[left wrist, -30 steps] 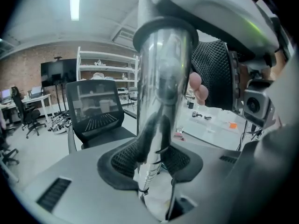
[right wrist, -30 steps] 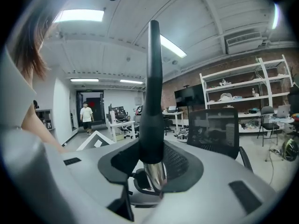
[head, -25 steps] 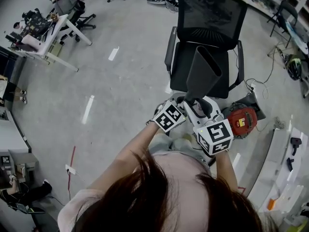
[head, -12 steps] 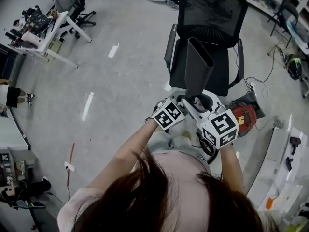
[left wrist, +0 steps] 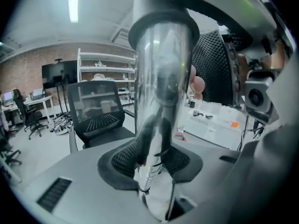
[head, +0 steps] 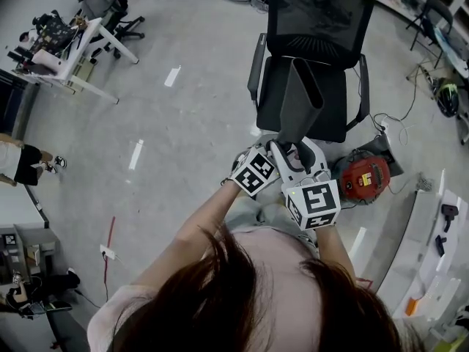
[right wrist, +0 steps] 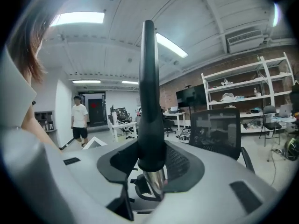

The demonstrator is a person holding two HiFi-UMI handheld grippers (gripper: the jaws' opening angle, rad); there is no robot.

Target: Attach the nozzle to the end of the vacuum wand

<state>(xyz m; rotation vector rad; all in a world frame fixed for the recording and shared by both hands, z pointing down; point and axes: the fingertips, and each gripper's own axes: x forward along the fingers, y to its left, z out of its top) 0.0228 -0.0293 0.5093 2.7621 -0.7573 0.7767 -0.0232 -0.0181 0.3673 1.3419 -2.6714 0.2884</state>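
Note:
The dark grey nozzle (head: 299,101) stands up from between my two grippers, in front of the chair. In the right gripper view its round base (right wrist: 149,153) sits on the chrome end of the wand (right wrist: 155,181). My right gripper (right wrist: 152,167) is shut on that base. In the left gripper view the shiny wand tube (left wrist: 161,69) rises between the jaws. My left gripper (left wrist: 156,164) has just been closing and is shut on it. Seen from the head view, my left gripper (head: 275,154) and right gripper (head: 297,161) are close together, and they hide the joint.
A black mesh office chair (head: 315,20) stands right behind the nozzle. A red canister vacuum (head: 364,177) lies on the floor to the right with cables around it. White shelving (head: 432,270) is at the right edge. Desks (head: 69,50) and a walking person (head: 26,160) are at the left.
My right gripper has turned a little and its marker cube has swung left, closer to the left one. The nozzle stays upright. A person has walked into view at the left edge.

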